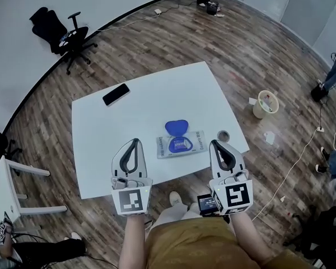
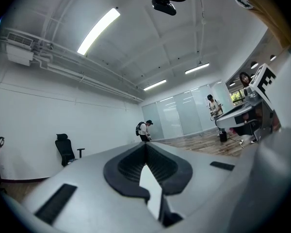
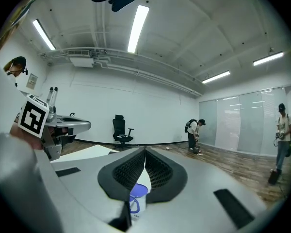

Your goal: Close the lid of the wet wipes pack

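The wet wipes pack (image 1: 181, 145) lies flat near the table's front edge, its blue oval lid (image 1: 176, 128) flipped open toward the far side. My left gripper (image 1: 136, 141) hovers just left of the pack, and its jaws meet at the tips with nothing held. On the pack's right side my right gripper (image 1: 214, 143) is likewise shut and empty. In the right gripper view the pack (image 3: 136, 198) and its blue lid show through the slit below the closed right gripper (image 3: 145, 151). The left gripper (image 2: 146, 145) view shows only white tabletop through its slit.
The white table (image 1: 157, 88) carries a black phone (image 1: 116, 94) at the far left and a small round cap (image 1: 223, 135) right of the pack. A bin (image 1: 266, 103) stands on the wood floor at right, an office chair (image 1: 64, 35) far left. People stand in the distance.
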Available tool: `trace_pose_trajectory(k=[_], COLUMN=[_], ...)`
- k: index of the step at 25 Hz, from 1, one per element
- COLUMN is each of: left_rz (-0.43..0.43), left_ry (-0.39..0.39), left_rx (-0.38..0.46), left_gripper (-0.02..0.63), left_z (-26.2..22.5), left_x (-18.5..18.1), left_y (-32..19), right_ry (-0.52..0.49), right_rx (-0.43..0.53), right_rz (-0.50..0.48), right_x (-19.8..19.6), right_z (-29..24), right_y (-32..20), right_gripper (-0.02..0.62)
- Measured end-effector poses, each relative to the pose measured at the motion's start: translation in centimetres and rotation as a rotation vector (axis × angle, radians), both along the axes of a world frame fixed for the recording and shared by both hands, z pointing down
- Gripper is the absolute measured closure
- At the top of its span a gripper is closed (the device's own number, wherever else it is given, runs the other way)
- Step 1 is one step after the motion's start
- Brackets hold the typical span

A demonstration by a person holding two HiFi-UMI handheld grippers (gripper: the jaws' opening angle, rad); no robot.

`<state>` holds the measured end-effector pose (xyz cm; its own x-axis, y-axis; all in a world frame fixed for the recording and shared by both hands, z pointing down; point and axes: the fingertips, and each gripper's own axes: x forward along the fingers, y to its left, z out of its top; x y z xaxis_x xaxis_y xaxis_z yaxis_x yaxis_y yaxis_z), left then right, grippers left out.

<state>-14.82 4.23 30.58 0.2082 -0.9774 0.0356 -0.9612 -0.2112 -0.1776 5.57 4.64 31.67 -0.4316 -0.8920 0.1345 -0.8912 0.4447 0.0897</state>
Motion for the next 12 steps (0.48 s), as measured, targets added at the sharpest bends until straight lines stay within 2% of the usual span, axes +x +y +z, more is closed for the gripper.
trace_pose_trajectory(k=[5,12], left_rz=[0.006,-0.006], left_ry=[0.018,0.031], left_rx=[-0.004,-0.045], left_gripper=[0.600,0.600], left_z=[0.0,1.0], left_x=[-0.2,-0.5], left_y=[-0.8,-1.7], right_ry=[-0.010,-0.029], right_rx=[-0.028,-0.049], right_rz=[0.052,0.037], right_x=[0.5,-0.4], right_z=[0.2,1.0], right_y=[-0.8,-2.4], right_gripper=[0.584,0.584])
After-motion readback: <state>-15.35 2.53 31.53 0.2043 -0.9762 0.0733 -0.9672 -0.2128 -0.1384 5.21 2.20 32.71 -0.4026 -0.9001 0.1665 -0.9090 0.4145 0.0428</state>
